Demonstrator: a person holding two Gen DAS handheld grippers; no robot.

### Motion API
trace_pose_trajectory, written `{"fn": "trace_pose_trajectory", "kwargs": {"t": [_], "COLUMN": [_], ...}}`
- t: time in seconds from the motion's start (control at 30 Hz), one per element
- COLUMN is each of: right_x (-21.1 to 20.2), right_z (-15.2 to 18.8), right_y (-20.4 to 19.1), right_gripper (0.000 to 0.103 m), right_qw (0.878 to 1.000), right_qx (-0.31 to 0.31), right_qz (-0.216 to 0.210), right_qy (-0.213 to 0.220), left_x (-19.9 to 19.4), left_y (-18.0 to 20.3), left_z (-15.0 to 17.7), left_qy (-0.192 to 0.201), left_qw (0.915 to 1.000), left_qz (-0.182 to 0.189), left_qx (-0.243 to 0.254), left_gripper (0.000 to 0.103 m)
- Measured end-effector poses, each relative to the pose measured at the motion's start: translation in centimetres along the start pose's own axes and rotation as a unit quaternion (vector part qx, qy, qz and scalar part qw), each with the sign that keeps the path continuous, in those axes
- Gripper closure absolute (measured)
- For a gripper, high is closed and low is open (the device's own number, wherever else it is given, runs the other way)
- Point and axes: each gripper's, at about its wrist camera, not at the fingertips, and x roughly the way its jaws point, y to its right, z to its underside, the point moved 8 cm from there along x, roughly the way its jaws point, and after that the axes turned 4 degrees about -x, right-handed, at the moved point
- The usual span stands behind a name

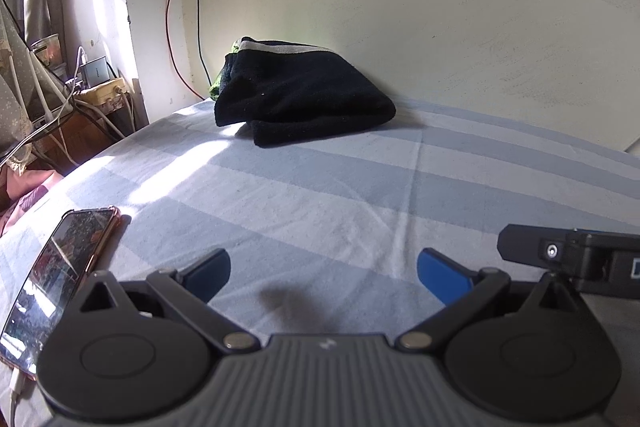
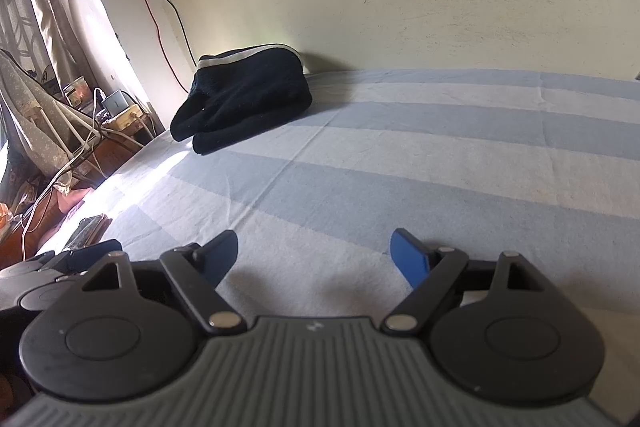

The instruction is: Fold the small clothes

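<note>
A folded black garment (image 1: 298,95) with a pale band along its top lies at the far side of the bed, against the wall; a bit of green cloth (image 1: 218,83) shows behind it. It also shows in the right wrist view (image 2: 244,99). My left gripper (image 1: 324,277) is open and empty, low over the striped sheet, well short of the garment. My right gripper (image 2: 314,259) is open and empty too, low over the sheet. The right gripper's body (image 1: 576,259) shows at the right edge of the left wrist view.
The bed has a blue and white striped sheet (image 1: 360,187). A phone (image 1: 56,283) in a pink case lies on the sheet beside my left gripper, also in the right wrist view (image 2: 90,229). Left of the bed stand cluttered cables and a power strip (image 1: 104,93). The wall (image 1: 400,7) runs behind the bed.
</note>
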Motion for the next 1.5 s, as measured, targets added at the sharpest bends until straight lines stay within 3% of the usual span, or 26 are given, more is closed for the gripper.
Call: {"fn": "trace_pose_trajectory", "kwargs": {"t": [0.3,0.47,0.7,0.97,1.2,1.37,1.5], "right_x": [0.0,-0.3,-1.7,-3.9,-6.3,-7.2,-7.2], "right_z": [-0.1,-0.1,0.4,1.2,1.6,1.5,1.5], "right_y": [0.2,0.5,1.5,2.9,5.6,7.7,7.4], "right_gripper": [0.017,0.017,0.016,0.016,0.016,0.015,0.015], "right_qw": [1.000,1.000,0.999,0.996,0.993,0.988,0.989], "right_qx": [0.006,0.013,0.041,0.072,0.086,0.128,0.123], "right_qz": [0.013,0.020,0.026,0.037,0.071,0.063,0.064], "right_qy": [0.004,0.008,0.016,0.030,0.043,0.057,0.056], "left_x": [0.0,0.8,1.0,0.3,-1.1,-1.8,-2.5], "left_y": [-0.1,-0.6,-0.8,0.8,3.2,4.7,5.5], "left_z": [0.0,0.5,0.7,0.8,1.6,2.3,2.5], "left_qy": [-0.005,-0.037,-0.048,-0.044,-0.082,-0.112,-0.117], "left_qw": [0.9999,0.9991,0.9987,0.9989,0.9962,0.9926,0.9920], "left_qz": [0.014,0.012,0.006,0.000,0.022,0.039,0.040], "left_qx": [-0.009,-0.017,-0.018,0.016,0.020,0.025,0.025], "left_gripper": [0.000,0.000,0.000,0.000,0.000,0.000,0.000]}}
